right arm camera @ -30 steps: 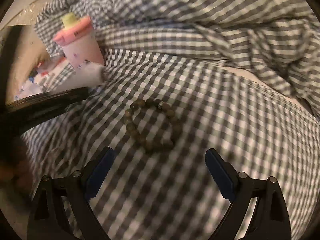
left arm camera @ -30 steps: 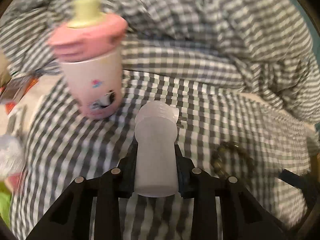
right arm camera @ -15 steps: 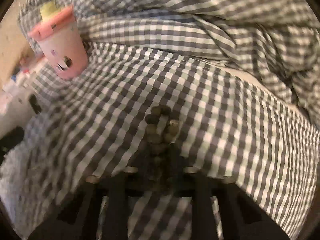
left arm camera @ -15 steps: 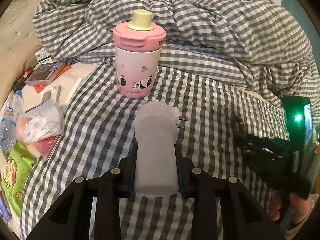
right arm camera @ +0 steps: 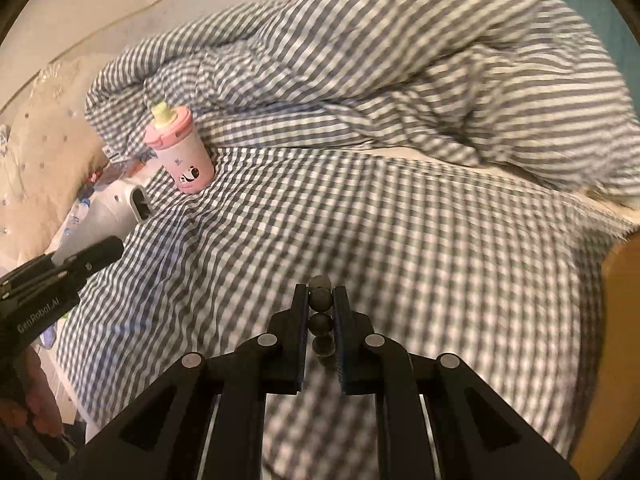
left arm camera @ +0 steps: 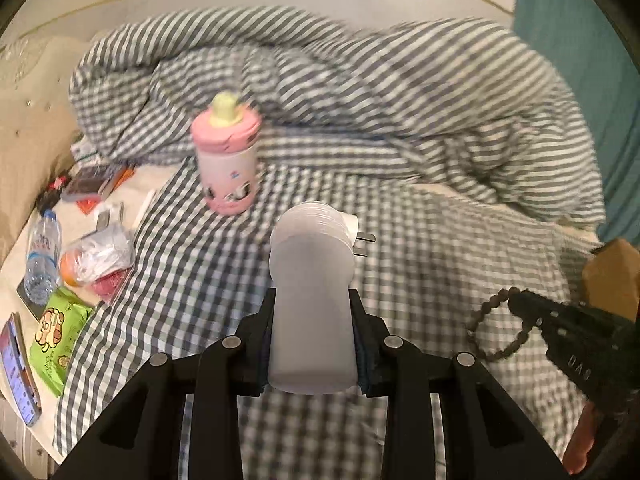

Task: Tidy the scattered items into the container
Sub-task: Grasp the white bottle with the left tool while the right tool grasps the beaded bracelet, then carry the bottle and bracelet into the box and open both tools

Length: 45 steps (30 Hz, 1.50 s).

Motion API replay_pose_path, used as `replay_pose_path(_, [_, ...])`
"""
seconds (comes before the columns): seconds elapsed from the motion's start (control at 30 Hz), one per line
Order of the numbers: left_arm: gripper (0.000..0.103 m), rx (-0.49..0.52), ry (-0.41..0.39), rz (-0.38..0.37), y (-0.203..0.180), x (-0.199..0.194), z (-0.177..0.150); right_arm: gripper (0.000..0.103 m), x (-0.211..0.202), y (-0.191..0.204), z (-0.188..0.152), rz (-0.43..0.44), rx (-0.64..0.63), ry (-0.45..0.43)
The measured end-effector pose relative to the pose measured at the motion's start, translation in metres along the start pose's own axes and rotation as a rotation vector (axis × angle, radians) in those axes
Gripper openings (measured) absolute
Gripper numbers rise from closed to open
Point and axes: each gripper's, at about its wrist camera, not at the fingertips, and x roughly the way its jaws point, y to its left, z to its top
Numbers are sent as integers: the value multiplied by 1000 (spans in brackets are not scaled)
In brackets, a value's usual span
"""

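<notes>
My left gripper [left arm camera: 312,312] is shut on a white plug adapter [left arm camera: 312,280] with two metal prongs and holds it above the checked bed cover. My right gripper [right arm camera: 320,304] is shut on a dark bead bracelet [right arm camera: 321,322]; the bracelet also shows in the left wrist view [left arm camera: 496,332], hanging off the right gripper above the cover. A pink cup with a yellow spout [left arm camera: 226,156] stands upright on the bed ahead; it also shows in the right wrist view [right arm camera: 180,156]. A brown cardboard edge [left arm camera: 612,276] shows at the right; I cannot tell if it is the container.
A crumpled checked duvet [left arm camera: 360,92] is piled at the back. At the left lie a water bottle [left arm camera: 42,256], a plastic bag [left arm camera: 100,256], a green snack pack [left arm camera: 56,336], a phone [left arm camera: 18,368] and a book [left arm camera: 92,184].
My right gripper came down, shut on the bracelet and lifted it off the cover. My left gripper pulled back with the plug adapter, so the pink cup looks farther away.
</notes>
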Motion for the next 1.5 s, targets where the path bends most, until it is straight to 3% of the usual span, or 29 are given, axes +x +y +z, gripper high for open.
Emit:
replay_pose_path(0.37, [32, 114, -53, -58, -65, -84, -22, 11, -109, -40, -46, -89, 70, -103])
replay_pose_path(0.53, [32, 182, -59, -130, -110, -108, -36, 11, -149, -70, -71, -133, 119, -132])
replay_pose_path(0.77, [32, 326, -46, -302, -209, -125, -41, 11, -222, -127, -78, -229, 184, -237])
replay_pose_path(0.97, [32, 468, -72, -457, -322, -140, -36, 11, -279, -188, -82, -369, 239, -283])
replay_pose_path(1.13, [32, 526, -53, -500, -399, -125, -41, 11, -278, -245, -93, -430, 303, -254])
replay_pose_path(1.23, [32, 548, -27, -509, -425, -111, -49, 11, -263, -271, -101, -422, 341, -223])
replay_pose_path(1.33, [34, 546, -22, -470, -437, -98, -57, 11, -247, -287, -107, -410, 372, -201])
replay_pose_path(1.37, [42, 543, -26, -461, -439, -93, -58, 15, -243, -290, -110, -422, 383, -200])
replay_pose_path(1.4, [55, 543, -28, -446, -440, -88, -59, 48, -241, -292, -112, -443, 389, -195])
replay_pose_path(1.43, [86, 542, -31, -412, -440, -84, -59, 72, -237, -293, -114, -487, 391, -182])
replay_pose_path(1.47, [98, 534, -44, -369, -439, -82, -60, 99, -238, -290, -116, -530, 388, -195])
replay_pose_path(1.5, [98, 526, -58, -351, -434, -82, -60, 99, -242, -286, -119, -578, 378, -241])
